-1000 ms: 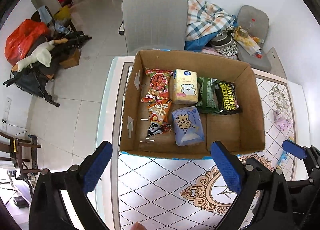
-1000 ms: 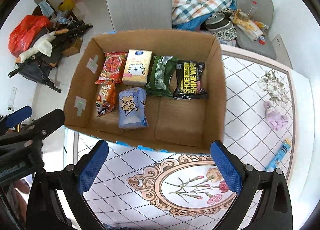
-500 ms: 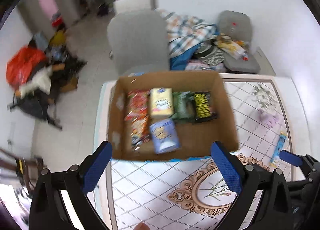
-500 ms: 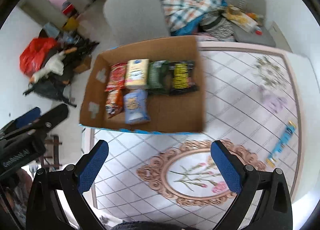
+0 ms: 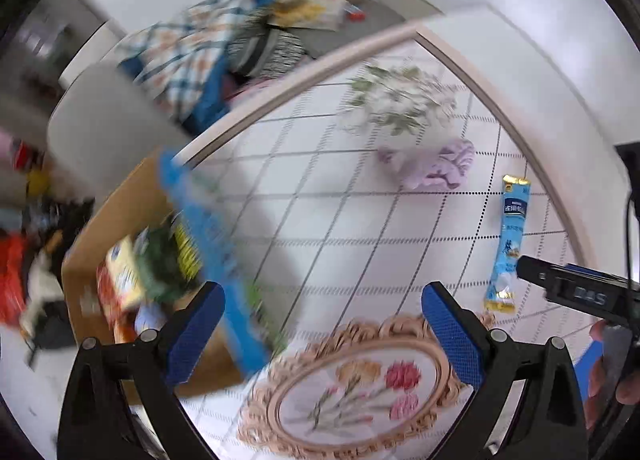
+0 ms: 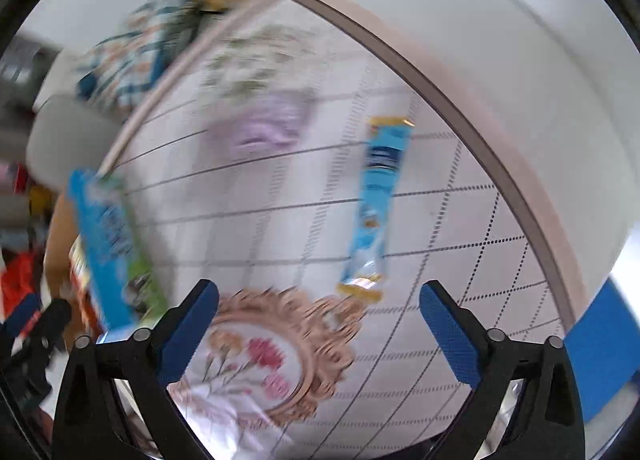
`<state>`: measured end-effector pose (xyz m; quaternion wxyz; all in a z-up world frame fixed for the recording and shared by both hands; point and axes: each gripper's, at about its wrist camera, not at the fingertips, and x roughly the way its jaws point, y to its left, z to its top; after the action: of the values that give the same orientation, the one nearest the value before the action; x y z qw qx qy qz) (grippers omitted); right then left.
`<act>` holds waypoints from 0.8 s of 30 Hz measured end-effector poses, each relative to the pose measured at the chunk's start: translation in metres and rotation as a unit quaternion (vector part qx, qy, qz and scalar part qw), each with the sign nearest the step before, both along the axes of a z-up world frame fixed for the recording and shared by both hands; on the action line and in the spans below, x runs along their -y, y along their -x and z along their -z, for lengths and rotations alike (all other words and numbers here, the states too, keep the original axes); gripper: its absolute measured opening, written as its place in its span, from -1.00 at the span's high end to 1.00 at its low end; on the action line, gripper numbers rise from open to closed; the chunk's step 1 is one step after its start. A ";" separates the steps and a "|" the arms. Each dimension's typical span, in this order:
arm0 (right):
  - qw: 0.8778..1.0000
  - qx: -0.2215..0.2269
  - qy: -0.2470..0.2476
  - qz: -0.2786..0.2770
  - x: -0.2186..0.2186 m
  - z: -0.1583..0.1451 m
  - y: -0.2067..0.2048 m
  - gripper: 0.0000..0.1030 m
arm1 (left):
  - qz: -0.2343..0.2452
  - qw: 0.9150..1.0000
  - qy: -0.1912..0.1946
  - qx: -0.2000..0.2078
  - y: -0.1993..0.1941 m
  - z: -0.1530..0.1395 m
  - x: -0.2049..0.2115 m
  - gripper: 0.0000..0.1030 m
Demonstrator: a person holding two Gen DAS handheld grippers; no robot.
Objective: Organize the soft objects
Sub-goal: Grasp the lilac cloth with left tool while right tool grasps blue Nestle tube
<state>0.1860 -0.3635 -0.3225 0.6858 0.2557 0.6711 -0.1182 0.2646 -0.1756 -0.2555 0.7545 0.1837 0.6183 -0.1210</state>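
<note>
A long blue sachet (image 5: 510,244) lies on the white patterned tablecloth at the right; it also shows in the right wrist view (image 6: 378,208), just ahead of my right gripper (image 6: 320,336). A crumpled lilac soft item (image 5: 436,166) lies beyond it; it is blurred in the right wrist view (image 6: 264,128). The cardboard box (image 5: 132,220) with several snack and tissue packs stands at the left, blurred. My left gripper (image 5: 324,334) is open and empty above the floral medallion. My right gripper is open and empty too.
The table's pink border (image 5: 360,48) curves along the far and right sides. A grey chair (image 5: 104,132) and a plaid blanket (image 5: 188,48) sit beyond the table. The right gripper's body (image 5: 576,292) shows at the right edge. The box's blue outer side (image 6: 104,248) is left.
Both grippers have swung right, away from the box and toward the sachet and lilac item. The box has slid to the left of both views. Both stay open.
</note>
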 end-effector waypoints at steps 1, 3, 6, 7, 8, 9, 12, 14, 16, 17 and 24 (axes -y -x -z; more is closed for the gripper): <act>1.000 -0.018 -0.012 0.010 0.011 0.021 -0.006 -0.71 | 0.017 1.000 -0.004 -0.005 -0.007 0.009 0.015 -0.96; 0.999 -0.039 -0.025 0.014 0.023 0.047 -0.014 -0.54 | 0.052 0.998 -0.023 -0.010 -0.021 0.026 0.044 -0.96; 0.997 -0.063 -0.037 0.005 0.030 0.082 -0.026 -0.35 | 0.103 0.993 -0.054 -0.014 -0.041 0.051 0.076 -0.96; 0.997 -0.070 -0.037 -0.004 0.030 0.088 -0.029 -0.27 | 0.118 0.991 -0.065 -0.016 -0.045 0.059 0.083 -0.96; 0.996 -0.075 -0.037 -0.013 0.029 0.093 -0.031 0.06 | 0.136 0.988 -0.076 -0.018 -0.049 0.067 0.092 -0.96; 0.996 -0.080 -0.027 -0.018 0.029 0.094 -0.031 0.45 | 0.162 0.982 -0.089 -0.024 -0.054 0.077 0.104 -0.96; 0.997 -0.066 -0.022 -0.017 0.037 0.090 -0.032 0.56 | 0.213 0.971 -0.106 -0.037 -0.062 0.099 0.126 -0.96; 0.997 -0.067 -0.031 -0.016 0.044 0.091 -0.031 0.56 | 0.240 0.962 -0.113 -0.063 -0.064 0.117 0.139 -0.96; 0.997 -0.070 -0.035 -0.024 0.048 0.092 -0.033 0.56 | 0.259 0.955 -0.128 -0.073 -0.064 0.132 0.148 -0.95; 0.996 -0.072 -0.034 -0.030 0.050 0.092 -0.034 0.56 | 0.272 0.950 -0.130 -0.078 -0.063 0.141 0.153 -0.92; 0.996 -0.079 -0.039 -0.033 0.060 0.094 -0.040 0.55 | 0.183 0.969 -0.068 -0.151 -0.087 0.145 0.146 0.07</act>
<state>0.2258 -0.4238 -0.4169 0.6240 0.2493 0.7352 -0.0889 0.3511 -0.3215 -0.4006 0.6030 0.3239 0.6880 -0.2411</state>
